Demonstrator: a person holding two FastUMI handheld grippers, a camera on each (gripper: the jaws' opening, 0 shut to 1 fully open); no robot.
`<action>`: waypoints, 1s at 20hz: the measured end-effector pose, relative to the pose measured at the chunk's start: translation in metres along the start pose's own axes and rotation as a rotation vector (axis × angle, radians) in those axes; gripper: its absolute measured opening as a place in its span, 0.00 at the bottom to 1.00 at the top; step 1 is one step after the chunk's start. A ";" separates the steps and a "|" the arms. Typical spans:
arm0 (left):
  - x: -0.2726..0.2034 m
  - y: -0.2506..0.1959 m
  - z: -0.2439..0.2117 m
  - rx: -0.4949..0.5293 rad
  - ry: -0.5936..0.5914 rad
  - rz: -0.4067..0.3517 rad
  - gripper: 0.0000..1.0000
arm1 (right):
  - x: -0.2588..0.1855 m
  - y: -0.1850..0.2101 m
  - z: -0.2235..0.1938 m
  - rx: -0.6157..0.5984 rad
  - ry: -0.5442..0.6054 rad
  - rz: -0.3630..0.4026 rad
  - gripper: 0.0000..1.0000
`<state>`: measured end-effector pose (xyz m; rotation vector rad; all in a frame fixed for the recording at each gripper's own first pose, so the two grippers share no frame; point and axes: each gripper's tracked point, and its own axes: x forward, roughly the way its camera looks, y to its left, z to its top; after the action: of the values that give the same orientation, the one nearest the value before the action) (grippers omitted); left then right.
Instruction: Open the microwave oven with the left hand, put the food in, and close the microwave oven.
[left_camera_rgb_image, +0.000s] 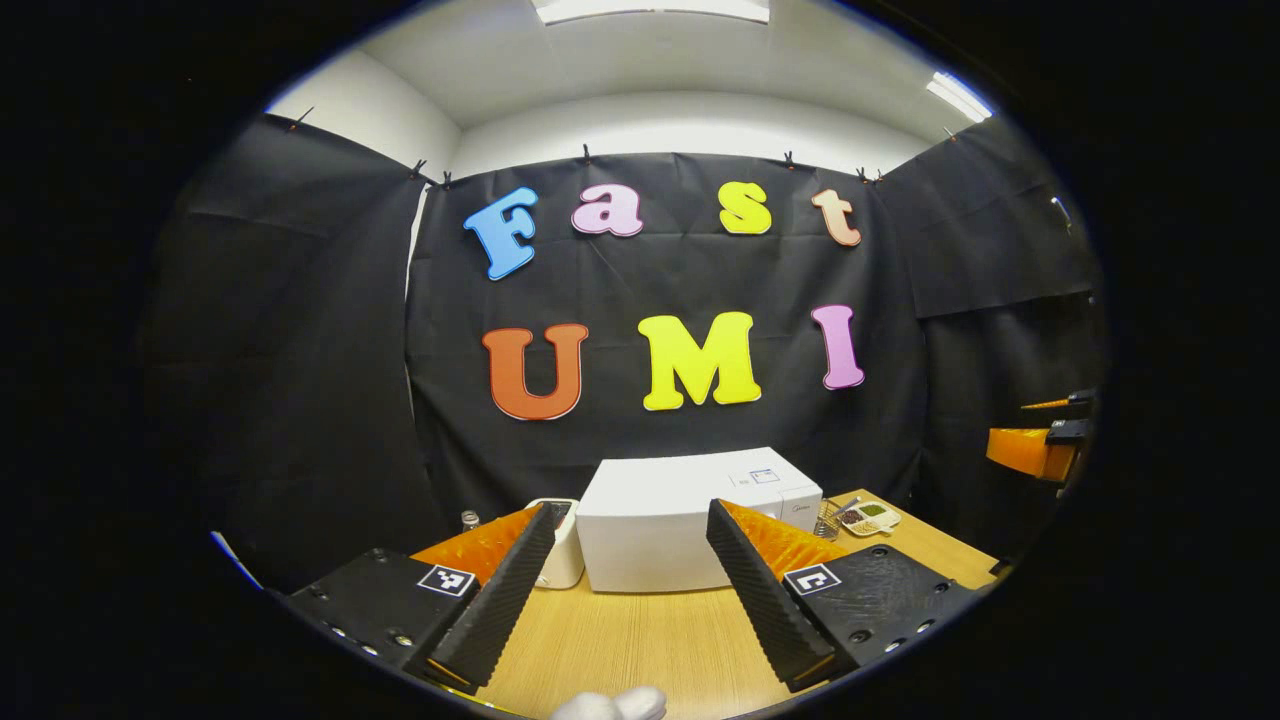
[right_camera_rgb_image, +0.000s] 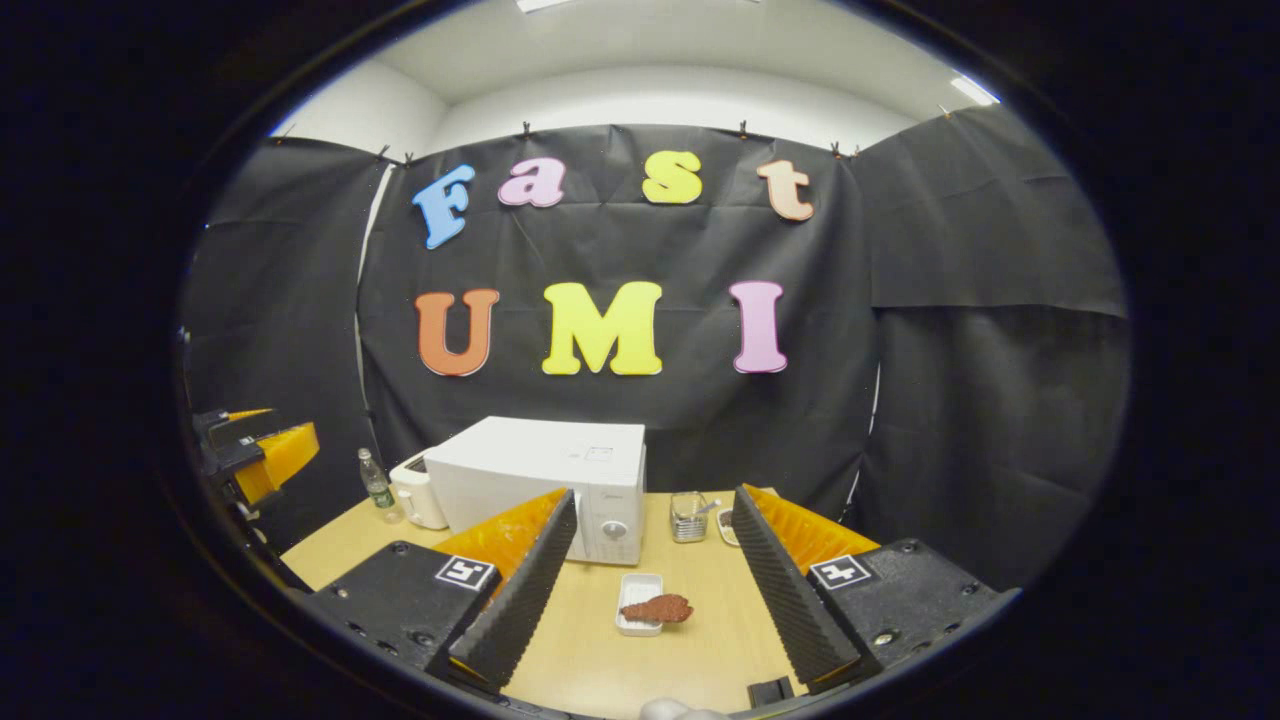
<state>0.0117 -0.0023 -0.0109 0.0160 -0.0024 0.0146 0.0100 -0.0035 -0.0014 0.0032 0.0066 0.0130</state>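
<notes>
Both tongs spread wide, empty, above wooden bench (right_camera_rgb_image: 600, 660); microwave shut.

Left tongs (left_camera_rgb_image: 625, 590) open, aimed at white microwave oven (left_camera_rgb_image: 660, 530) standing at back of bench. Right tongs (right_camera_rgb_image: 650, 590) open, nothing gripped. Between the right fingers: small white tray (right_camera_rgb_image: 638, 605) with brown food (right_camera_rgb_image: 660, 608) resting on its edge, near front of microwave. Farther back: metal cup (right_camera_rgb_image: 688, 516) right of microwave, white appliance (right_camera_rgb_image: 418, 492) and bottle (right_camera_rgb_image: 376, 484) to left.

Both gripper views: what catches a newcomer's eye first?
The boxy white microwave oven at the back of the light wooden table, door closed. In front of it, a reddish-brown piece of food lies across a small white rectangular tray. Both grippers' jaws stand open, holding nothing.
</notes>
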 end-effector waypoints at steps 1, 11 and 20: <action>0.003 -0.004 -0.005 -0.005 0.009 -0.005 0.96 | 0.002 -0.002 0.000 -0.002 0.001 0.002 1.00; 0.071 -0.096 -0.060 -0.008 0.048 -0.080 0.96 | 0.019 -0.055 0.011 -0.015 0.027 -0.039 1.00; 0.169 -0.180 -0.132 -0.018 0.120 -0.126 0.96 | 0.019 -0.119 -0.002 -0.064 0.085 -0.131 1.00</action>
<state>0.1835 -0.1781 -0.1456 -0.0026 0.1186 -0.1101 0.0302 -0.1220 -0.0039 -0.0621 0.0915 -0.1176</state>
